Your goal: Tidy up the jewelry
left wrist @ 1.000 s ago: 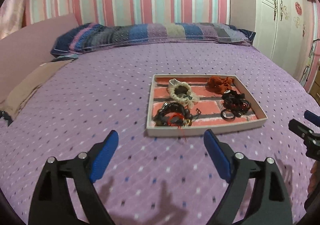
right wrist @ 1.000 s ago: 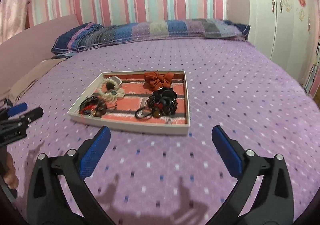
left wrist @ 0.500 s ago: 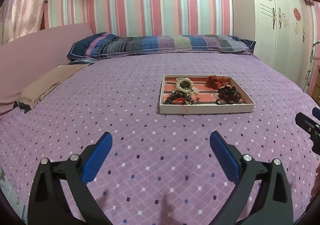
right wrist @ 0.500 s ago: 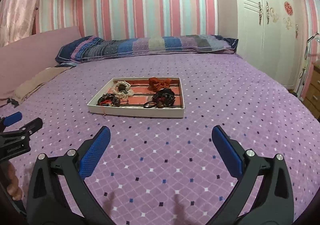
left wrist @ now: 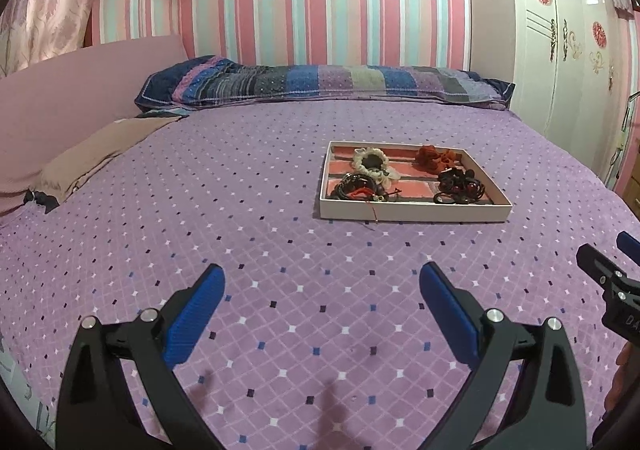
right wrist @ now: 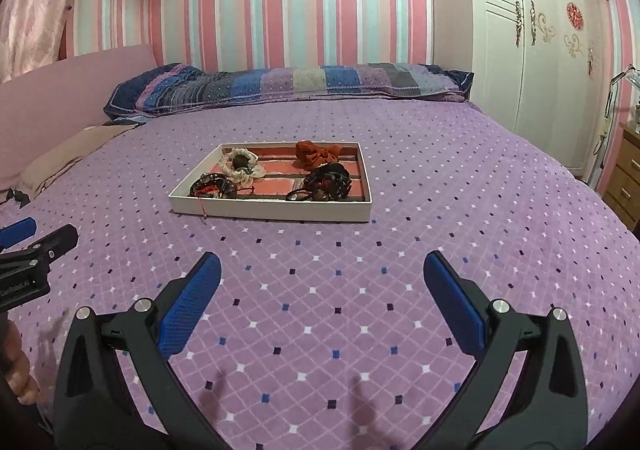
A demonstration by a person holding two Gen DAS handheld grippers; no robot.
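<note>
1. Biggest thing on my feeds is the bed (left wrist: pixel 200 210), under a purple spread with little diamond dots. Everything below is placed relative to the tray sitting on it.
2. Well behind the tray, a long patchwork pillow (left wrist: pixel 320 84) runs along the striped wall, and a white wardrobe (right wrist: pixel 532 50) stands off to the tray's right.
3. The tray (right wrist: pixel 280 213) itself is a shallow white box with a pink-striped floor, lying flat on the spread, well ahead of both grippers.
4. My left hand-held gripper (left wrist: pixel 320 282) hovers over bare spread on the near side of the tray, blue pads wide apart, nothing between them.
5. My right hand-held gripper (right wrist: pixel 320 270) is also on the tray's near side, pads spread just as wide and empty, not touching anything.
6. Inside the tray, far right corner: a rust-orange scrunchie (right wrist: pixel 318 155).
7. Far left corner: a cream scrunchie (right wrist: pixel 242 166).
8. Near right: a heap of black hair ties (right wrist: pixel 326 184).
9. Near left: a dark bundle of bracelets (right wrist: pixel 210 186); can't make out single pieces.
10. A thin red thread (left wrist: pixel 374 210) hangs over the tray's near wall onto the spread.
</note>
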